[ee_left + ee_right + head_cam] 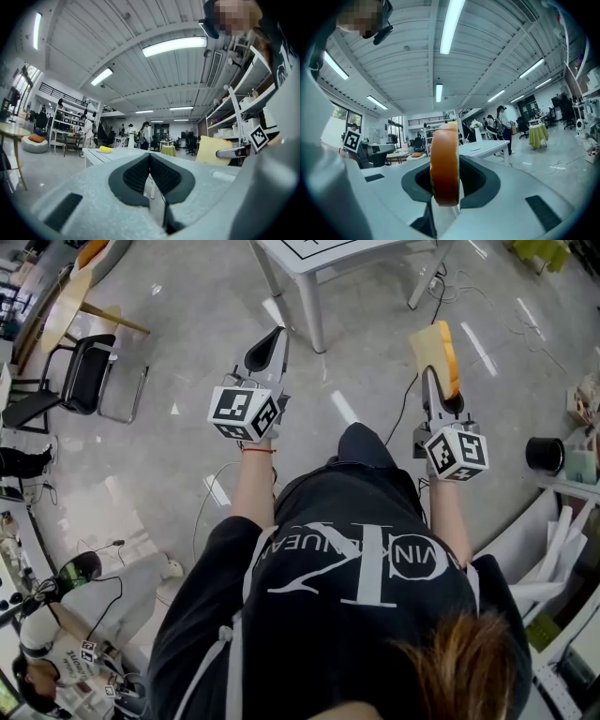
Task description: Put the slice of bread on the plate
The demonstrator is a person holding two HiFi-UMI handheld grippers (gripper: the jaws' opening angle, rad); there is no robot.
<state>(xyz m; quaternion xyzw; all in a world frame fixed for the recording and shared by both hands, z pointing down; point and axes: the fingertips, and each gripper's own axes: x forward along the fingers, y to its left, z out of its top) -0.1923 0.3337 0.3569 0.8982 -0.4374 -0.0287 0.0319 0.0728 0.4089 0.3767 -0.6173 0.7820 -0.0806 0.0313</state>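
A slice of bread (pixel 435 352) with a brown crust stands on edge between the jaws of my right gripper (pixel 441 381), which is shut on it. In the right gripper view the slice (pixel 444 159) fills the gap between the pads, crust edge toward the camera. The left gripper view shows the same slice (pixel 210 150) off to the right. My left gripper (pixel 276 337) is held level beside the right one, over the floor, and is shut with nothing in it; its dark pads (pixel 140 174) meet. No plate is in view.
A white table (pixel 314 268) stands just ahead, with a yellow object (pixel 106 149) on it. A black chair (pixel 84 371) is at the left, shelving with a black cup (pixel 544 454) at the right. Cables (pixel 398 418) lie on the floor. Another person (pixel 56 634) sits at the lower left.
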